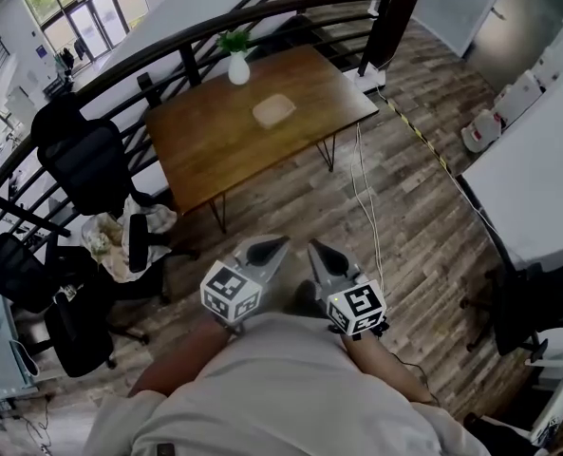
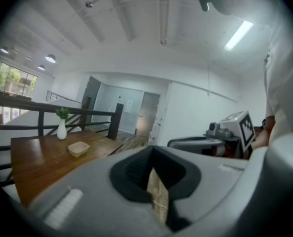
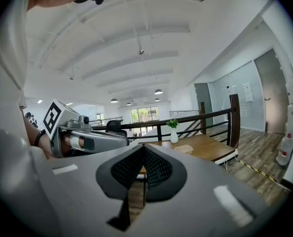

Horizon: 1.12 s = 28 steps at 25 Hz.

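Observation:
Both grippers are held close in front of the person's torso, side by side above the wood floor, and point toward a brown wooden table (image 1: 215, 145). My left gripper (image 1: 272, 247) is shut with nothing in it; in its own view the left gripper (image 2: 153, 168) shows only a thin slit between the jaws. My right gripper (image 1: 316, 249) is shut and empty too, and the right gripper (image 3: 144, 149) has its jaws meeting at the tip. On the table stand a white vase with a green plant (image 1: 238, 66) and a shallow beige bowl (image 1: 273, 110). Neither gripper touches anything.
A dark curved railing (image 1: 167, 47) runs behind the table. Black office chairs (image 1: 86, 164) stand at the left, one with a crumpled bag (image 1: 105, 240). Cables (image 1: 362, 198) trail over the floor. At the right are a white tabletop (image 1: 537, 169) and white containers (image 1: 480, 131).

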{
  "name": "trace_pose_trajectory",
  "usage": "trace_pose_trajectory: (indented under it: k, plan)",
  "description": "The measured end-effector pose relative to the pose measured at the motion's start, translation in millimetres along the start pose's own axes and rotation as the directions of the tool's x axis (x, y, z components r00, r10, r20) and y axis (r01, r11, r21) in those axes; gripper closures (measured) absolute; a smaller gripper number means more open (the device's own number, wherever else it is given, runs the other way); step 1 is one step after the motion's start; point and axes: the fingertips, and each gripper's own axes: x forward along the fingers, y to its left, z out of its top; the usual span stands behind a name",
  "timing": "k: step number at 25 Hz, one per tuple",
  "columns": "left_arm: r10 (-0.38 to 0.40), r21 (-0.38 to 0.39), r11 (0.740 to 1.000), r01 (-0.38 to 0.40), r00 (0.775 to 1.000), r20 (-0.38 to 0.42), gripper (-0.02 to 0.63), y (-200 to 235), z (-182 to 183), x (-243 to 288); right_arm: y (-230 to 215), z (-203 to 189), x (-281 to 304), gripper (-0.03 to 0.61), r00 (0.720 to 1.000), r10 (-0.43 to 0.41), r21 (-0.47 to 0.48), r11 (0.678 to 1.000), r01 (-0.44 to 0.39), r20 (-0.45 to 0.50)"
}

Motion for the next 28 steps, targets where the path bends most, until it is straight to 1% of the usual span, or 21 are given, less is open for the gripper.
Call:
trace_pose_trajectory:
  k: [3, 6, 9, 12, 16, 19, 28]
  plan:
    - [-0.001, -0.003, 1.000, 0.001, 1.000, -0.002, 0.611, 5, 9, 41, -44, 13, 0, 0.574, 1.000, 0.013, -0.014, 1.000, -0.013, 0.006]
    - [0.002, -0.019, 1.000, -0.002, 1.000, -0.005, 0.611, 10, 19, 80, -83, 29, 1, 0.574, 0.999, 0.051, -0.054, 0.997, -0.050, 0.014]
    - [0.030, -0.050, 0.998, -0.030, 1.000, 0.008, 0.611, 12, 23, 115, -114, 36, -3, 0.574, 0.995, 0.097, -0.082, 0.992, -0.098, -0.007]
    - [0.038, -0.053, 0.998, -0.038, 0.999, 0.010, 0.611, 11, 25, 141, -139, 36, -4, 0.574, 0.991, 0.132, -0.090, 0.987, -0.133, -0.022]
    - [0.049, -0.037, 0.998, -0.049, 0.999, -0.005, 0.611, 16, 29, 159, -161, 38, -1, 0.574, 0.987, 0.157, -0.076, 0.984, -0.158, -0.021]
    - [0.063, -0.041, 0.997, -0.063, 0.998, 0.003, 0.611, 26, 33, 173, -179, 34, 2, 0.574, 0.986, 0.163, -0.061, 0.984, -0.165, -0.029]
    - [0.051, -0.030, 0.998, -0.051, 0.999, -0.003, 0.611, 38, 42, 210, -218, 35, 5, 0.574, 0.991, 0.133, -0.047, 0.990, -0.134, -0.020]
